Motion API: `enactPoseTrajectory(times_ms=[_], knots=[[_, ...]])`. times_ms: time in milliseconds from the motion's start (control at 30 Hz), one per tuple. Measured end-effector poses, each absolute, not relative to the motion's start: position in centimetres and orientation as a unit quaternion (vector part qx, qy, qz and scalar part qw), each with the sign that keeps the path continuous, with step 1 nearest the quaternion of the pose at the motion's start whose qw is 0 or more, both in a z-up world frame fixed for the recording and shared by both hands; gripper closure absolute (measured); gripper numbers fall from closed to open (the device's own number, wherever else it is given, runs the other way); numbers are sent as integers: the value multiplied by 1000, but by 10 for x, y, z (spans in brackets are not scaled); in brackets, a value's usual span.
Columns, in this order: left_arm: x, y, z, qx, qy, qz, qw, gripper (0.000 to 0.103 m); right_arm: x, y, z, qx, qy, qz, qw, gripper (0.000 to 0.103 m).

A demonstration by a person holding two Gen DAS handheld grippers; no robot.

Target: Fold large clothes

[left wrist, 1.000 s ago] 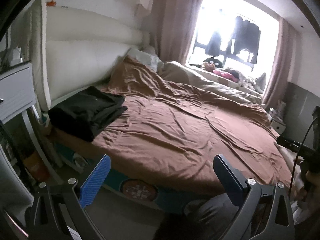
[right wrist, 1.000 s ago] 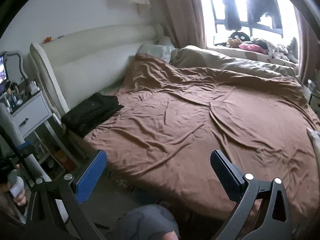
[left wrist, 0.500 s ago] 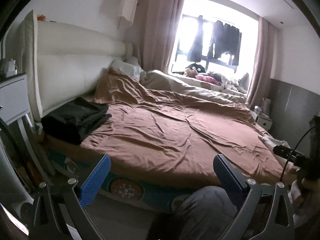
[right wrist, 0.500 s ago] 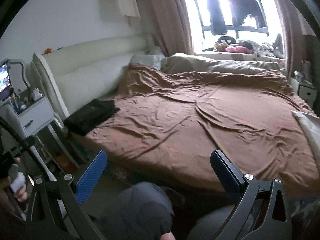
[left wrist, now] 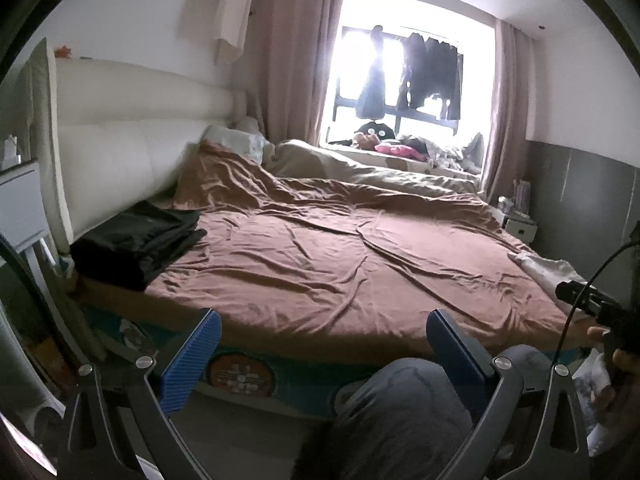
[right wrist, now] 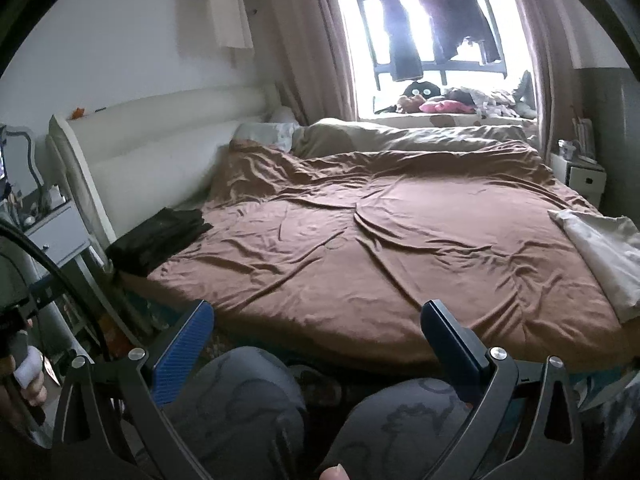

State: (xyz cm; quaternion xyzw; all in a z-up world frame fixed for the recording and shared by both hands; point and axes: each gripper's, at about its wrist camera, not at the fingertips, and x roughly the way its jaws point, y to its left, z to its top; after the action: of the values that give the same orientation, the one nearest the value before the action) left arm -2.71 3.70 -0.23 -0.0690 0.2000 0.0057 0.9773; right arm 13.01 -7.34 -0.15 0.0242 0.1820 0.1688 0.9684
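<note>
Both tools are held low in front of the seated person's knees point(right wrist: 240, 404), short of the near edge of the bed point(left wrist: 360, 280). The left gripper point(left wrist: 320, 348) has its jaws spread wide with nothing between them; the right gripper point(right wrist: 316, 340) is likewise wide apart and empty. Judged from this, neither is engaged with any cloth — a standby posture rather than a working one.

The dark garment point(left wrist: 136, 240) lies as a compact stack at the far-left corner of the bed, against the white headboard point(left wrist: 120, 140). Its squared form suggests it is already folded and set aside out of the working area. A pale cloth point(right wrist: 600, 256) lies at the right edge of the brown cover — loosely laid, possibly the next item, though that is only a judgement.

Limits of inspection: the pale cloth is cut off by the frame edge in the right wrist view, so its kind and extent cannot be told. The window point(right wrist: 432, 40) is overexposed; the clothes hanging there show only as silhouettes. The heap on the window ledge is too small to identify.
</note>
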Motion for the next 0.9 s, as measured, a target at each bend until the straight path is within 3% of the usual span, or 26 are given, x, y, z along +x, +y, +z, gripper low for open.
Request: enactPoseTrajectory(times_ms=[900], knots=[[-23, 28, 3, -74, 199, 2, 977, 0, 127, -82, -7, 33, 171, 159, 972, 0]])
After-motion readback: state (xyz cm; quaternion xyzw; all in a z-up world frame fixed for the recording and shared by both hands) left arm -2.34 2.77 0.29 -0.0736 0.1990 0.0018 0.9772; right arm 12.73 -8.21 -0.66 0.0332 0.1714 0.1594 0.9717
